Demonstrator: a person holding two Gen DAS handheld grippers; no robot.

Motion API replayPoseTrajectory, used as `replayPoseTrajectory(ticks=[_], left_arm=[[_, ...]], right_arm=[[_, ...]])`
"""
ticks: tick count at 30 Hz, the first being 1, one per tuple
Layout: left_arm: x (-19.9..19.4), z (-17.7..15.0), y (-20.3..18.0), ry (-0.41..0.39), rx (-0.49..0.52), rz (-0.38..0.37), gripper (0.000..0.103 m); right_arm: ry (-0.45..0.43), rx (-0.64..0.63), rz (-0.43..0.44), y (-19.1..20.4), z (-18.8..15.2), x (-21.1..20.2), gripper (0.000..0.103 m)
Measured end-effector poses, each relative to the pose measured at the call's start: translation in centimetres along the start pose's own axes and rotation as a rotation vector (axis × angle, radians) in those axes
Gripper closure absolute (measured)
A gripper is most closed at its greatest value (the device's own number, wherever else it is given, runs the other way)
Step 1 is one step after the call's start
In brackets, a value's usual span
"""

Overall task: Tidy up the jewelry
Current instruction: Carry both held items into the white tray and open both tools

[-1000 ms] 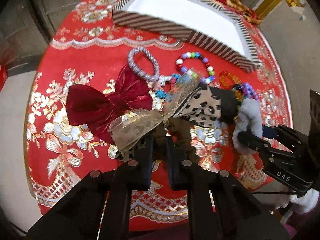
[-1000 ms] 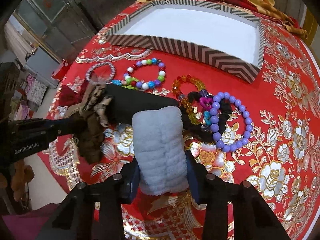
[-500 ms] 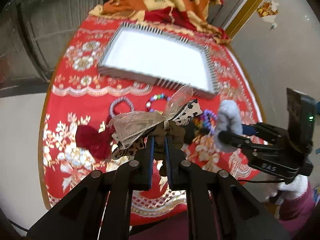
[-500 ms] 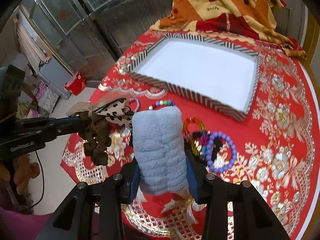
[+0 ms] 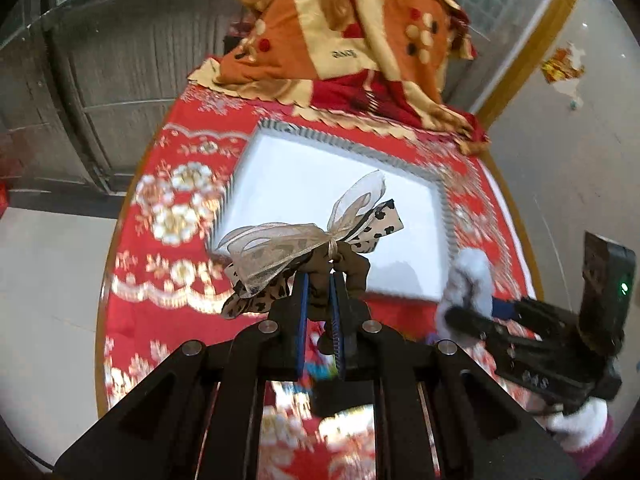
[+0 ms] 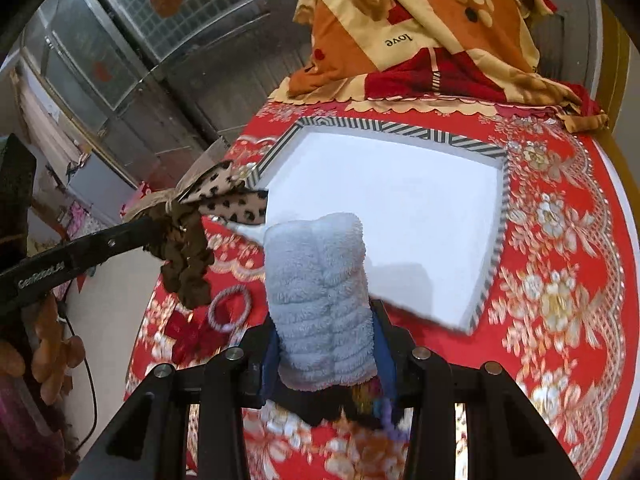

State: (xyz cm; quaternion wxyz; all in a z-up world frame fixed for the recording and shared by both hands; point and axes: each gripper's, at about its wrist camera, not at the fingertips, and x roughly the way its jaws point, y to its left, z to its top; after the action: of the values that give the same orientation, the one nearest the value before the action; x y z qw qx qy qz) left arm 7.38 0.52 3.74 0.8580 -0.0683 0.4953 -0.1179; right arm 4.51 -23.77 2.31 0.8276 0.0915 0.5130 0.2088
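Note:
My left gripper is shut on a brown scrunchie with a leopard-print and sheer ribbon bow, held in the air over the near edge of the white tray. It also shows at the left of the right wrist view. My right gripper is shut on a fluffy pale-blue scrunchie, held above the table before the tray. The right gripper shows in the left wrist view. The tray has a striped rim and holds nothing.
A silver bracelet and a dark red bow lie on the red floral tablecloth. Blurred beaded bracelets lie under my right gripper. An orange patterned blanket is heaped behind the tray. The table edge is at the left.
Both grippers have risen and moved forward toward the tray, each carrying its hair tie. The bracelets on the cloth have dropped below the grippers in view.

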Motion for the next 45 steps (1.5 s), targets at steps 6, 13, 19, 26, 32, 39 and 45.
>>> replayPoseTrajectory(ticks=[6,13,19,26,32,39,45], left_arm=[[5.3,3.7,2.0,0.033,-0.076,0.068,0.094],[10.7,4.0,3.9,0.127,-0.124,0.127,0.094],[12.2,2.7,5.0,0.209,-0.140,0.114,0.094],[11.7,0.3,5.2,0.284,-0.121,0.073,0.094],[11.2,0.7,5.5,0.282,-0.118,0.092,0.094],[11.4,2.2,5.3,0.243,-0.089,0.164,0.072],[10.8,1.5,5.7,0.226,-0.143,0.158,0.058]], right_arm=[[0.036,0.048,0.031,-0.2,3.7,4.2,0.063],[0.105,0.064,0.036,0.1,5.9,10.5,0.063],[0.165,0.079,0.060,0.0,6.4,14.6,0.063],[0.252,0.085,0.093,0.0,5.7,15.6,0.063],[0.290,0.044,0.095,1.1,4.7,15.9,0.063],[0.254,-0.007,0.010,2.0,5.7,16.1,0.058],[0.199,-0.020,0.018,1.8,5.8,13.9,0.056]])
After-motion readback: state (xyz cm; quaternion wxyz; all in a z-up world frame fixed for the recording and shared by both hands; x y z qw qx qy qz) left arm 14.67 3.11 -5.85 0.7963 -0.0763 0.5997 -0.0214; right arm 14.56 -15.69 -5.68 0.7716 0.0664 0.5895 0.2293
